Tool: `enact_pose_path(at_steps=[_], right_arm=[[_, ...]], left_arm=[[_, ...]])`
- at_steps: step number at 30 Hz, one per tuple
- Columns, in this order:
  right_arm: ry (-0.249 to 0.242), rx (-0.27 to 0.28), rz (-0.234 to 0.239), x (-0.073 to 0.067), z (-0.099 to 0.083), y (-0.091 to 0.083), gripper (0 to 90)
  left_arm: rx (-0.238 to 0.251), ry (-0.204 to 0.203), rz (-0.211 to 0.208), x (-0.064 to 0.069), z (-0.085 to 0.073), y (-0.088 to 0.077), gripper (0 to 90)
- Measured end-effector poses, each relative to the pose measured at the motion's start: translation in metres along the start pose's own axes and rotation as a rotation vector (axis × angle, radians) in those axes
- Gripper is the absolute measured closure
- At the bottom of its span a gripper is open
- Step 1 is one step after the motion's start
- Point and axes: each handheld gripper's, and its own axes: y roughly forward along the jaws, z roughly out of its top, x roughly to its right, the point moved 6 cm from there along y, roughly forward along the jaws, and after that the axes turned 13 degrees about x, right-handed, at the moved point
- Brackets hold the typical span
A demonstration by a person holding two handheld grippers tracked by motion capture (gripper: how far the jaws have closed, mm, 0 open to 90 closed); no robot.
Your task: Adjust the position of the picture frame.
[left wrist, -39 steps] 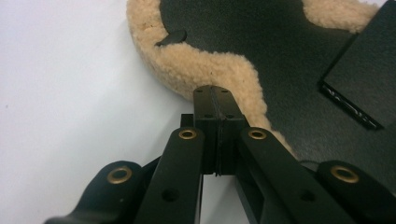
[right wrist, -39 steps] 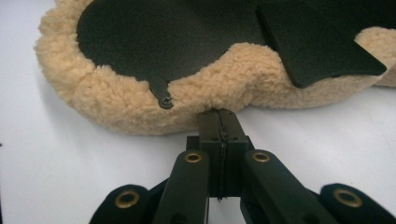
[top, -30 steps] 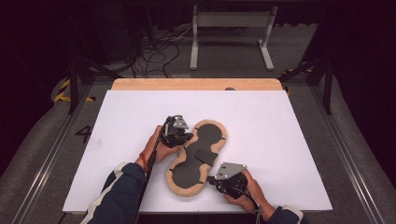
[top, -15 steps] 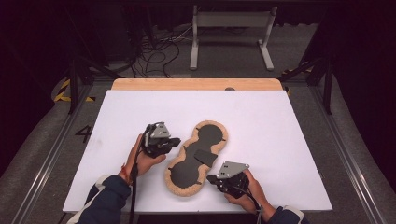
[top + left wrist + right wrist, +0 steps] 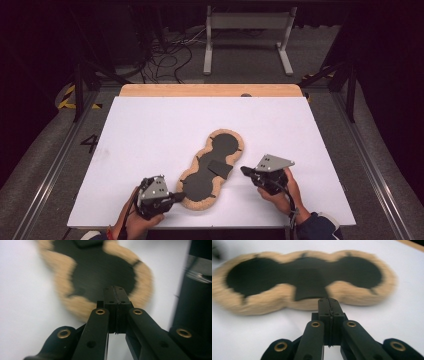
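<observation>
**Two clenched claws beside the cork-rimmed piece**

While both claws are clenched with nothing between the jaws, they stand at the near end of the worktop, one on each side of the same thing. In the left gripper view the left claw [image 5: 115,293] shows its two black jaws pressed flat together, and their tip lies over the dark inside of the cork-rimmed piece [image 5: 100,267], close to its near lobe. In the right gripper view the right claw [image 5: 329,305] is closed in the same way, and its tip stands just at the long edge of the cork-rimmed piece [image 5: 264,301], in front of a dark flap [image 5: 309,285] in the middle.

From the high view the left claw [image 5: 176,196] points toward the near lobe of the piece [image 5: 235,150], almost touching its rim, and the right claw [image 5: 245,171] is just beside the rim, a little apart. This view also shows the two hands, the left hand [image 5: 135,222] and the right hand [image 5: 282,192], at the near edge of the white worktop [image 5: 150,130]; the gripper views do not show this.

The piece is long, with a rounded lobe at each end and a narrower waist. Its inside is black and its border is pale brown, like cork, with small dark notches. It lies flat and slanted on the worktop, near the middle toward the person's side. Both gripper views are blurred, so the fine texture cannot be told.
</observation>
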Motion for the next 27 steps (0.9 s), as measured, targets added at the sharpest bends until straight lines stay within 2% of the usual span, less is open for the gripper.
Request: enact_pose_path(at_steps=[1, 2, 4, 6, 8, 10, 12, 15, 16, 17, 19, 20, 22, 23, 24, 27], right_arm=[[0.019, 0.005, -0.023, 0.011, 0.0, 0.0, 90.0], [0.027, 0.004, -0.044, 0.02, 0.0, 0.002, 90.0], [0.036, 0.0, -0.068, 0.032, 0.001, 0.005, 90.0], [0.039, -0.002, -0.091, 0.044, 0.003, 0.009, 90.0], [0.052, 0.002, -0.108, 0.055, 0.005, 0.015, 90.0], [0.059, 0.0, -0.117, 0.064, 0.007, 0.021, 90.0], [0.061, -0.003, -0.136, 0.071, 0.009, 0.028, 90.0], [0.098, -0.002, -0.15, 0.081, 0.01, 0.038, 90.0], [0.105, -0.008, -0.154, 0.084, 0.01, 0.041, 90.0], [0.102, -0.016, -0.156, 0.085, 0.011, 0.044, 90.0], [0.115, -0.003, -0.134, 0.086, 0.015, 0.052, 90.0], [0.115, -0.003, -0.134, 0.086, 0.015, 0.052, 90.0], [0.102, -0.009, -0.116, 0.083, 0.021, 0.062, 90.0], [0.09, -0.02, -0.119, 0.082, 0.022, 0.066, 90.0], [0.081, -0.034, -0.127, 0.082, 0.023, 0.07, 90.0], [0.074, -0.068, -0.18, 0.091, 0.02, 0.078, 90.0]], left_arm=[[-0.004, 0.007, -0.021, 0.008, 0.0, 0.002, 89.9], [0.002, -0.007, -0.039, 0.014, 0.001, 0.005, 89.9], [-0.008, 0.013, -0.052, 0.023, 0.003, 0.014, 89.6], [-0.014, 0.005, -0.097, 0.033, 0.004, 0.024, 88.9], [-0.035, 0.018, -0.129, 0.043, 0.003, 0.033, 88.3], [-0.061, 0.048, -0.136, 0.05, 0.001, 0.04, 88.1], [-0.075, 0.044, -0.13, 0.053, -0.001, 0.045, 87.7], [-0.072, 0.023, -0.084, 0.049, -0.002, 0.049, 87.9], [-0.072, 0.024, -0.051, 0.047, -0.001, 0.049, 87.7], [-0.069, 0.016, -0.036, 0.045, 0.0, 0.049, 87.1], [-0.065, 0.005, -0.025, 0.042, 0.0, 0.049, 87.2], [-0.064, -0.011, 0.0, 0.038, -0.001, 0.048, 87.2], [-0.052, -0.036, -0.008, 0.034, -0.002, 0.046, 89.7], [-0.055, -0.026, -0.005, 0.035, -0.002, 0.046, 89.6], [-0.064, -0.003, 0.008, 0.036, -0.002, 0.046, 89.8], [-0.067, -0.008, 0.006, 0.034, -0.003, 0.045, 89.8]])
